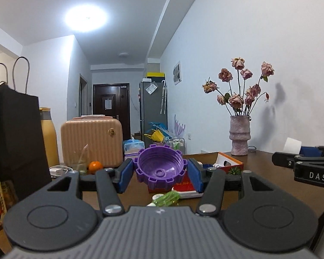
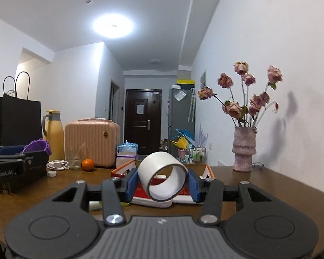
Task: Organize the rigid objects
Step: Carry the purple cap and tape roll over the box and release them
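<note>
While both loads are hanging above the table (image 2: 280, 185), left gripper (image 1: 161, 172) is pinching purple gear-rimmed bowl (image 1: 161, 166); right gripper (image 2: 163, 182) is pinching white tape ring (image 2: 164, 176). Advised: lowering each level into far orange-edged box (image 2: 209, 169).

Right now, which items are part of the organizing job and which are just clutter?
Job: purple gear-edged bowl in left gripper; white tape roll in right gripper; orange-rimmed box.

Clutter: flower vase, orange, peach case, yellow flask, black bag.
</note>
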{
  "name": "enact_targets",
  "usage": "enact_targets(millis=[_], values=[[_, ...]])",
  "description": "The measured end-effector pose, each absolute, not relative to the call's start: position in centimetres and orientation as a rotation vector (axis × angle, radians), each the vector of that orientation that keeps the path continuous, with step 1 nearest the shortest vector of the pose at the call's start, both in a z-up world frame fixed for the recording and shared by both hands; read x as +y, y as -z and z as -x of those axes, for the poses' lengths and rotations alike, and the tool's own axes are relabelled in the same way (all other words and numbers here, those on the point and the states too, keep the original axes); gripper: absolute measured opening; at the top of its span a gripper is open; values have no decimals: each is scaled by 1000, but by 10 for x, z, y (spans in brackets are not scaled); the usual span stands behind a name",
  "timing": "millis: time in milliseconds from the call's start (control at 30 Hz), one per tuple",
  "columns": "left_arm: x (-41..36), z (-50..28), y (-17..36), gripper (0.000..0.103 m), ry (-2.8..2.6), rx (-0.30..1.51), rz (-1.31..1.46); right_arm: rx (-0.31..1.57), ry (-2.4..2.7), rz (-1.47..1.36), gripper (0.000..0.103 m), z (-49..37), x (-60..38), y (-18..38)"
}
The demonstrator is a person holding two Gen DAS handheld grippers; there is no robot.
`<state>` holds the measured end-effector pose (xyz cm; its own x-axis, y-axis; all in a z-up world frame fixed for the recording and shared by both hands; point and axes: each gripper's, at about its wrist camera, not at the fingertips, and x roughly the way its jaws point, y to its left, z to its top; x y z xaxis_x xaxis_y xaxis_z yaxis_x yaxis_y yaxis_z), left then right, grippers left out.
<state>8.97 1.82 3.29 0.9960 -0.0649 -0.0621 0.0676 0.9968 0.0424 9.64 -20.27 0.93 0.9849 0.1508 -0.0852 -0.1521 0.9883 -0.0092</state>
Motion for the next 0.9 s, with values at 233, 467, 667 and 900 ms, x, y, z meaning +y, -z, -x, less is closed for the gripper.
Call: enact_targets(millis=[233,467,667,900], values=[[28,-72,-26,55,70,75,-32,109,-133,4,47,-73,-203,1],[27,-75,-20,55,61,84,-25,95,-102,8,47,-76,-207,11],[25,-90,-12,55,60,105,-8,117,-85,-1,47,-91,-214,21],[19,-132,-12,55,66,144,-6,162,-90,-27,47,-129,-225,25]])
